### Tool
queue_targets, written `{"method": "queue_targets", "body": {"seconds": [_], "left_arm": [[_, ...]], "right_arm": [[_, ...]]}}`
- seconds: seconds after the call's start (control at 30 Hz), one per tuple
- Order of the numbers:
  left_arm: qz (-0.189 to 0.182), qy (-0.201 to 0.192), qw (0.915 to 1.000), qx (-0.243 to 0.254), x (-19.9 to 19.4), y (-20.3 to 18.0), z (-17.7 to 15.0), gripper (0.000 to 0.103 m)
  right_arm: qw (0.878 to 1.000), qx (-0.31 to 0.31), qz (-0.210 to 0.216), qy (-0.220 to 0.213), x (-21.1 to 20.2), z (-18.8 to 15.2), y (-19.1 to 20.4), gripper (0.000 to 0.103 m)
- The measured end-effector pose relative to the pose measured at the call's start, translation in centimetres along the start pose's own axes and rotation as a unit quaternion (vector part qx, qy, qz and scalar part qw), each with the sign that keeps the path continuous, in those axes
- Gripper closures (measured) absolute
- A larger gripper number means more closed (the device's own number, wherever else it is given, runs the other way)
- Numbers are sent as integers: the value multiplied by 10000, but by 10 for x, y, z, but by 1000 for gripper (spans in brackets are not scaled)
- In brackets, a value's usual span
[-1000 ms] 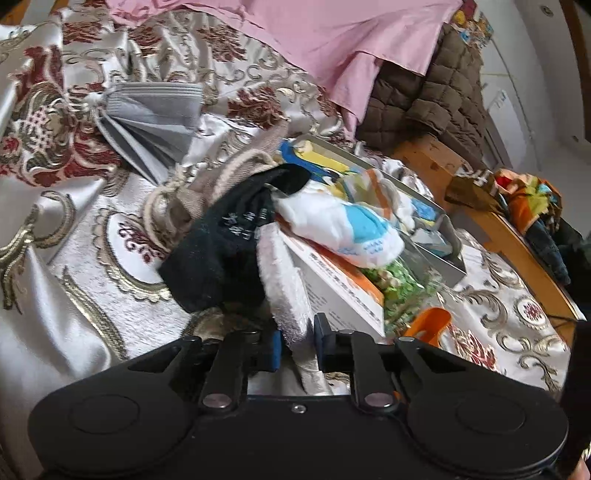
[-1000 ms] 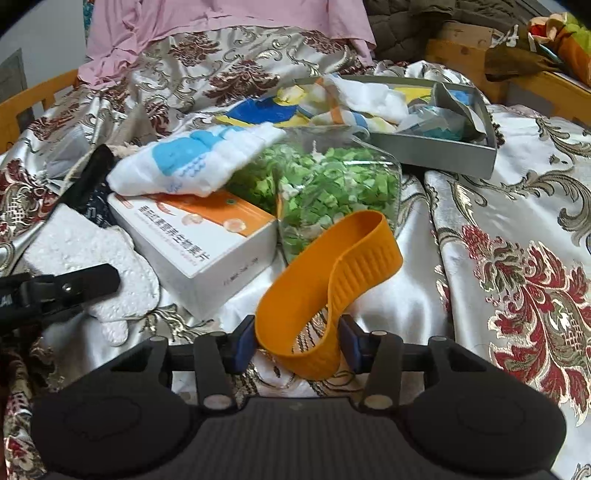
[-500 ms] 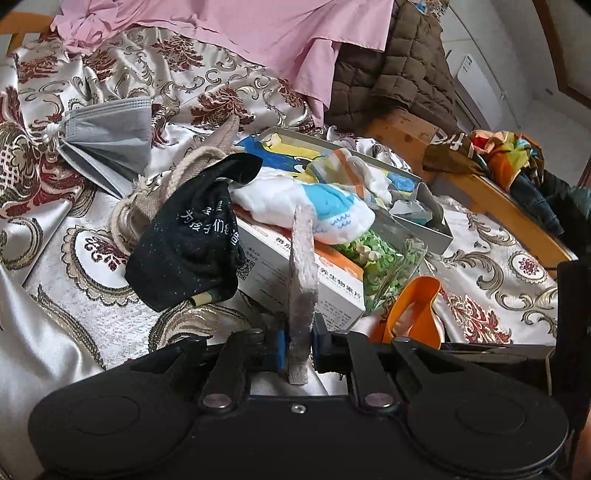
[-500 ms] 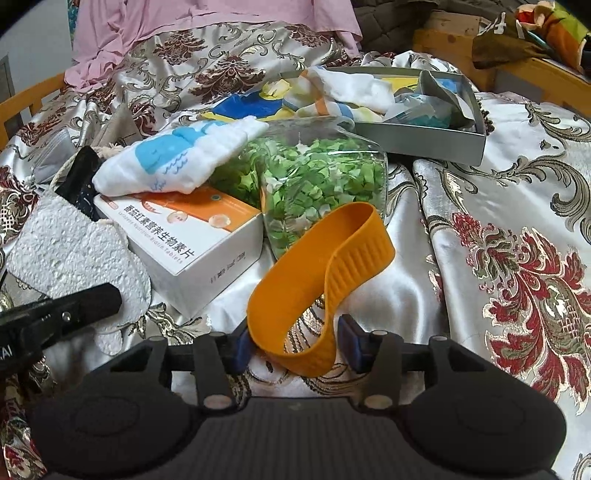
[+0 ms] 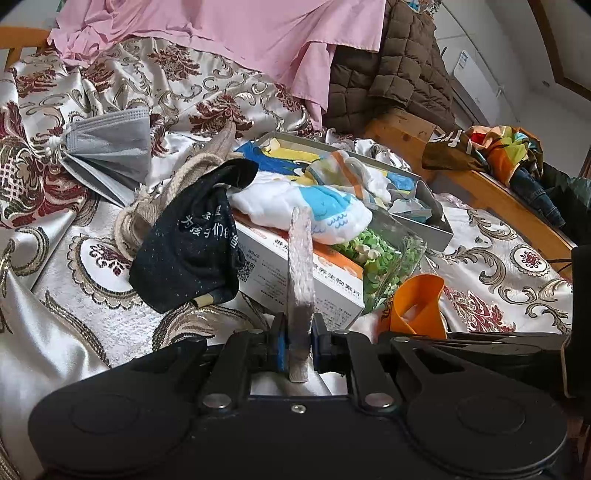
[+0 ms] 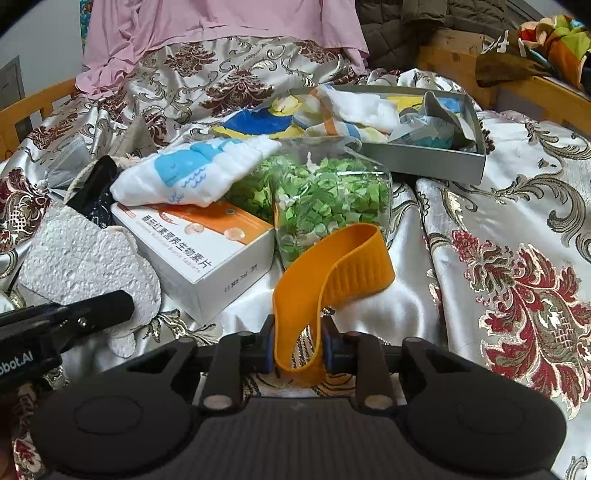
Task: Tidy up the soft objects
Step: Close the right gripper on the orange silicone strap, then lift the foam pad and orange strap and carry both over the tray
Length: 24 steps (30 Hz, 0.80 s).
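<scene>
My left gripper is shut on a white sponge-like pad, held edge-on and upright above the bedspread; the pad also shows in the right wrist view. My right gripper is shut on an orange rubber band loop, which also shows in the left wrist view. A grey tray holding soft cloths lies beyond. A white towel with a blue whale lies on a white box. A black sock lies left of the box.
A clear bag of green bits lies in front of the tray. A grey face mask and a rope-handled bag lie at left. A pink cloth and brown quilted jacket lie behind. A wooden bed frame runs at right.
My left gripper has lifted the white pad off the bed and turned it upright. My right gripper has closed tighter on the orange band and raised it slightly.
</scene>
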<state>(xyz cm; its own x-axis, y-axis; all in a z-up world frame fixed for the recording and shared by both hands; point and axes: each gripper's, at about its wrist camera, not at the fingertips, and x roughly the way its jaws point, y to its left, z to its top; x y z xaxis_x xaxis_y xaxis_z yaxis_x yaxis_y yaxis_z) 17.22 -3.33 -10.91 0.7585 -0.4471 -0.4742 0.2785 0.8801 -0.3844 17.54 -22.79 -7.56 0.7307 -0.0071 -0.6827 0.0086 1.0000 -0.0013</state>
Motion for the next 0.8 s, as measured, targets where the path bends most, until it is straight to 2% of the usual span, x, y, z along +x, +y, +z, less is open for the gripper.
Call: {"method": "queue_targets", "body": {"seconds": [0.4,0.6,0.8], "left_arm": [[-60,-221,9997,92,-8,-3,1,90],[-62,-451,9989,-129,-20,0,8,90],[6,-619,9980,-121,-27,-6,17,89]], "right_arm": [[9952,-789,-157,-555,-19,-3,24,78],[9929,-886,-157,-776,-25,1,26,78],[9917,-823,-133,-974,-33,7,20,78]]}}
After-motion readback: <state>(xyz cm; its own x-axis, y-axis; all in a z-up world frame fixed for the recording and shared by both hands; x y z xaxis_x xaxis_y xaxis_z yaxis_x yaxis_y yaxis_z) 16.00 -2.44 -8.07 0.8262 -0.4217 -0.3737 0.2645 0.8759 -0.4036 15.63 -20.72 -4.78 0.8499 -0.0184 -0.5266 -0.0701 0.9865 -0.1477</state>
